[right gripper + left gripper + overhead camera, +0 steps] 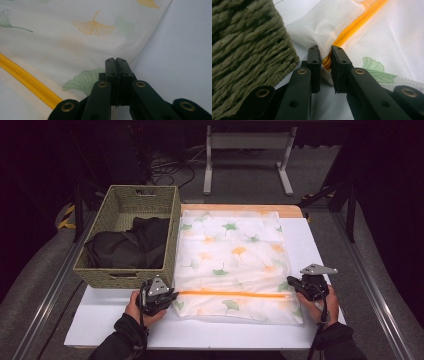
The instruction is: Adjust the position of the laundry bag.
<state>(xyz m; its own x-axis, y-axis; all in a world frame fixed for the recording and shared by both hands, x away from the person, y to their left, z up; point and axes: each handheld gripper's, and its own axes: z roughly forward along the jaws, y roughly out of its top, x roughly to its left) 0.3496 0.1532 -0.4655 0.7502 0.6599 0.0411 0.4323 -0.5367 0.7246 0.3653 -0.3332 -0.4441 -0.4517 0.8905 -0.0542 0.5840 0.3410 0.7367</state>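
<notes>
Mesh bag (235,265) is pinched at both zipper (232,294) ends, left gripper (167,299) and right gripper (298,287) clamped on fabric, probably to tension it for unzipping.

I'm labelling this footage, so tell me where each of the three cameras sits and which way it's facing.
High view: above the person's side, looking forward and down at the table, the mesh bag and the woven basket; both forearms, the left gripper and the right gripper show.
Left gripper view: rides on the left gripper, looking along its jaws, pinched on the bag's edge at the orange zipper, basket beside.
Right gripper view: rides on the right gripper, jaws shut on the bag's edge.
Shared: the bag and its zipper appear in all three.
</notes>
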